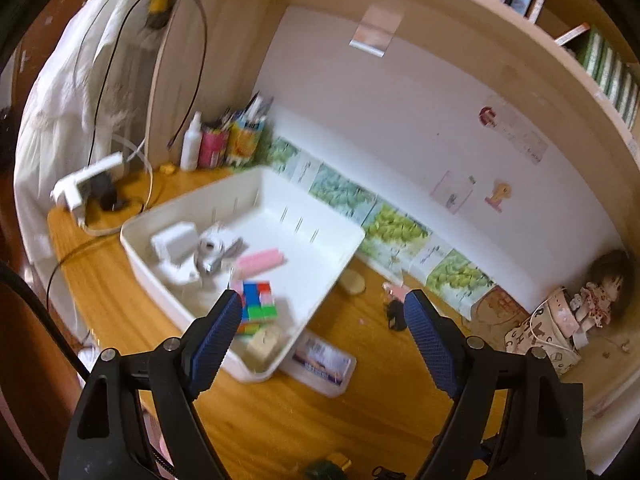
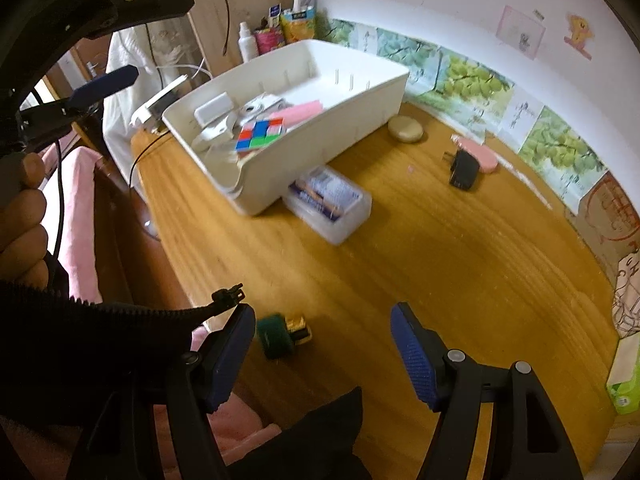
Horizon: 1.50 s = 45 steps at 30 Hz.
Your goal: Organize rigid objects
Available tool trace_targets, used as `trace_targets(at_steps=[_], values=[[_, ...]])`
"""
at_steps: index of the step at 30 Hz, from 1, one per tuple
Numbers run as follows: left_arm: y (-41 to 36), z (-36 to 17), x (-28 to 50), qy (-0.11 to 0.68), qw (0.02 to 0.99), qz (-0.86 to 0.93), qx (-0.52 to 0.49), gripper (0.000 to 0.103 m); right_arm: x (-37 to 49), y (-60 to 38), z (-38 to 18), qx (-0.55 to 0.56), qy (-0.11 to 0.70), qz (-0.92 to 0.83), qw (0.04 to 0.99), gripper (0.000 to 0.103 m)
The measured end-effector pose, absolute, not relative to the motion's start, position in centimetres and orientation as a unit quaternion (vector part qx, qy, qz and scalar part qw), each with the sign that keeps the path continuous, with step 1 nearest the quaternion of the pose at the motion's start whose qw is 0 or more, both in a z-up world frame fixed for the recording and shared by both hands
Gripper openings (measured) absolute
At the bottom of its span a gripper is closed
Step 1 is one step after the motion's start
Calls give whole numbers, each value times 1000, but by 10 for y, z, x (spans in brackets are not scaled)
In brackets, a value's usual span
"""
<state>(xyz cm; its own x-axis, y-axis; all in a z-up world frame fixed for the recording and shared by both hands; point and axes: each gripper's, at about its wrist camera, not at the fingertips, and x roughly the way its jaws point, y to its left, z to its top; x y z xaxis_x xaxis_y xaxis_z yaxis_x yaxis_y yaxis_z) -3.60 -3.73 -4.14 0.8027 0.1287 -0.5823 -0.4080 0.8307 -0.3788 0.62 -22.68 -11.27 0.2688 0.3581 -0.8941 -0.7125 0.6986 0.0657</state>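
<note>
A white bin [image 1: 320,240] on the wooden desk holds a colour cube [image 1: 258,304], a pink block [image 1: 260,262], a white charger [image 1: 174,242], a tape roll [image 1: 210,248] and a beige block [image 1: 264,342]. My left gripper [image 1: 324,304] hovers open over the bin's near corner, holding nothing. My right gripper [image 2: 322,316] is open above the desk's front. A green-and-gold object [image 2: 282,334] lies on the wood by its left finger, untouched. A clear plastic box [image 2: 328,200], a black plug adapter [image 2: 464,170], a pink case [image 2: 480,156] and a beige oval [image 2: 405,128] lie loose.
Pen cups and a white bottle [image 1: 191,146] stand at the back left corner beside a white power strip [image 1: 86,184] with cables. A doll [image 1: 600,292] and a patterned bag sit at the far right. A hand [image 2: 20,216] and a dark zipped sleeve fill the right view's left side.
</note>
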Motion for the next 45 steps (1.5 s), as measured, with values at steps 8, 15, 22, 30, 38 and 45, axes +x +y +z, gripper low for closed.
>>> trace_targets(at_steps=[8, 15, 22, 30, 38, 45], values=[[-43, -67, -31, 344, 884, 158, -275, 85, 0, -238, -135, -181, 528, 354, 751, 78], [-45, -94, -9, 415, 845, 157, -299, 85, -4, -239, -160, -178, 550, 364, 730, 78], [-45, -122, 7, 470, 800, 163, -336, 85, -10, -236, -173, -184, 522, 386, 738, 78], [-45, -145, 21, 501, 760, 159, -382, 85, -11, -231, -183, -190, 471, 434, 744, 78], [-47, -162, 39, 517, 730, 167, -416, 85, -5, -226, -195, -192, 442, 474, 737, 70], [-43, -171, 52, 518, 712, 178, -439, 85, 8, -220, -202, -177, 452, 512, 709, 50]])
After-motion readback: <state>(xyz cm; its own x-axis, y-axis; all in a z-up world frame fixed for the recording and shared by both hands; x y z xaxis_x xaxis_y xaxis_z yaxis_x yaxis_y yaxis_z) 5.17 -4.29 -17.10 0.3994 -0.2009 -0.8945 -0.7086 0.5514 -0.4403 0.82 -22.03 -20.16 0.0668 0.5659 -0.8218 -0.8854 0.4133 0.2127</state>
